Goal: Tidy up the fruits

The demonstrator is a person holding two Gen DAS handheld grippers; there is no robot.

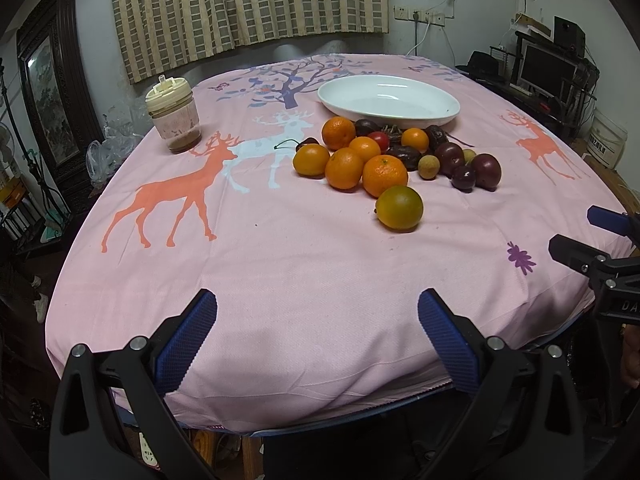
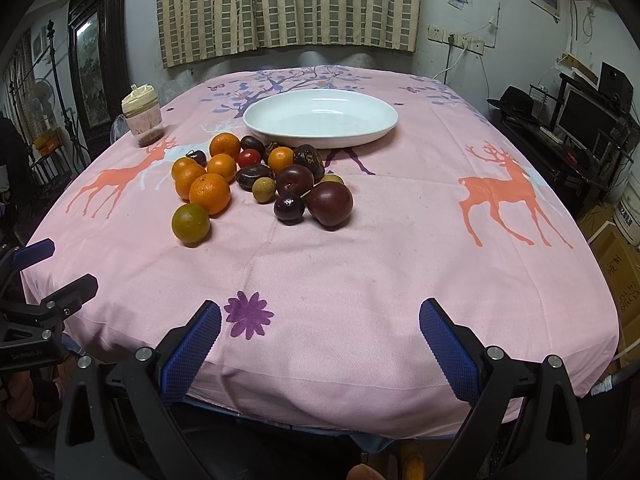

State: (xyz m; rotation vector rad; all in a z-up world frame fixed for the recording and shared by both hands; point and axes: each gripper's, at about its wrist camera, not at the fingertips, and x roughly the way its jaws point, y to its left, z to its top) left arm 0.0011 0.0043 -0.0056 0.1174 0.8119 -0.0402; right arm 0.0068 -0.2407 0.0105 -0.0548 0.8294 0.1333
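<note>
A pile of fruit lies on the pink tablecloth in front of an empty white oval dish (image 1: 388, 100) (image 2: 320, 118). Several oranges (image 1: 385, 175) (image 2: 210, 193) sit on its left, and a greenish orange (image 1: 399, 207) (image 2: 190, 224) lies nearest. Dark plums (image 1: 485, 171) (image 2: 329, 204), brown dates (image 2: 253, 176), a small red fruit (image 2: 248, 158) and pale longans (image 2: 264, 190) lie to the right. My left gripper (image 1: 318, 316) stands open over the near table edge, nothing between its fingers. My right gripper (image 2: 320, 318) is open too, likewise over the near edge. Each shows at the side of the other's view.
A lidded plastic cup (image 1: 173, 120) (image 2: 142, 118) with brown residue stands at the table's far left. A framed picture (image 1: 52, 92) leans by the left wall. Shelves with a monitor (image 2: 588, 120) and boxes crowd the right side. Curtains hang behind the table.
</note>
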